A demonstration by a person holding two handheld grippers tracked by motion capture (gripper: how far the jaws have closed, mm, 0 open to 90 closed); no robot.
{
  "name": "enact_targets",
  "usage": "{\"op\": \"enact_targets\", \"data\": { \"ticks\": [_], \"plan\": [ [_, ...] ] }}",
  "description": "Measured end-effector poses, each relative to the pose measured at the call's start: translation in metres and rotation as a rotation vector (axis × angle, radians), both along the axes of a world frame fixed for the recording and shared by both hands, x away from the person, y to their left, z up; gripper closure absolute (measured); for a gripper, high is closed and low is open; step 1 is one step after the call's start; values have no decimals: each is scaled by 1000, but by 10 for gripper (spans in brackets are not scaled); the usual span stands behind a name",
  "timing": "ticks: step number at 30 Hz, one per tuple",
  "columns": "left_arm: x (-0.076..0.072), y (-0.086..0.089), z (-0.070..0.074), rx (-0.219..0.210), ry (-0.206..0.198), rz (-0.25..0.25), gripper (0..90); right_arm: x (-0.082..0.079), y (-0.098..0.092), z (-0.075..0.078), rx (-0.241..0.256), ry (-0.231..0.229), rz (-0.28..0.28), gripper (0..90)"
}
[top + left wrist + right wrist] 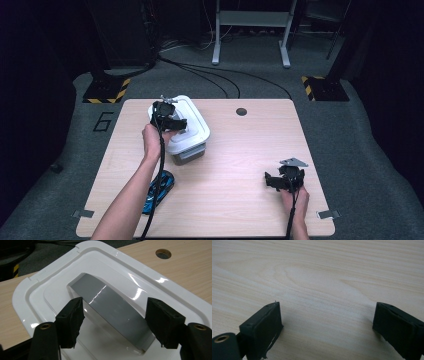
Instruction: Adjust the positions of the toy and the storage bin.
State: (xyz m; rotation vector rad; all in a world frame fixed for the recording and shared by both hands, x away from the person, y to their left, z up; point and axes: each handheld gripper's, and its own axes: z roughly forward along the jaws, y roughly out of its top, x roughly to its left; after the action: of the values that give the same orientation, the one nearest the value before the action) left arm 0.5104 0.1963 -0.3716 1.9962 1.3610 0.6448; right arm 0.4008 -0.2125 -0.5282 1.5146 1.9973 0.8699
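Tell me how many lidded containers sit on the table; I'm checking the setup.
1: a white-lidded container at the table's far left, under the left gripper, whose open jaws straddle its grey lid handle.

Storage box [182, 132]: rectangular, rounded corners, grey-tinted body, upright on the counter's [240, 165] far left part. White lid [140, 285]: glossy, stepped rim, seated on the box, closed. Grey handle [113, 308]: broad flat band arching across the lid's recessed centre.

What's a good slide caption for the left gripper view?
Left gripper open, jaws straddling the grey handle on the white bin lid.
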Motion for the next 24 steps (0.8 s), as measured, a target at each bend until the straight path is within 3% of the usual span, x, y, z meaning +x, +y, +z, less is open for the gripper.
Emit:
{"op": "enact_targets", "data": {
  "ticks": [16,24],
  "plan": [
    [-6,-6,-1,-2,-36,-56,457,0,0,0,0,-1,1,76],
    [-7,-7,0,-15,-29,-91,549,0,0,0,0,-1,3,79]
  ]
}}
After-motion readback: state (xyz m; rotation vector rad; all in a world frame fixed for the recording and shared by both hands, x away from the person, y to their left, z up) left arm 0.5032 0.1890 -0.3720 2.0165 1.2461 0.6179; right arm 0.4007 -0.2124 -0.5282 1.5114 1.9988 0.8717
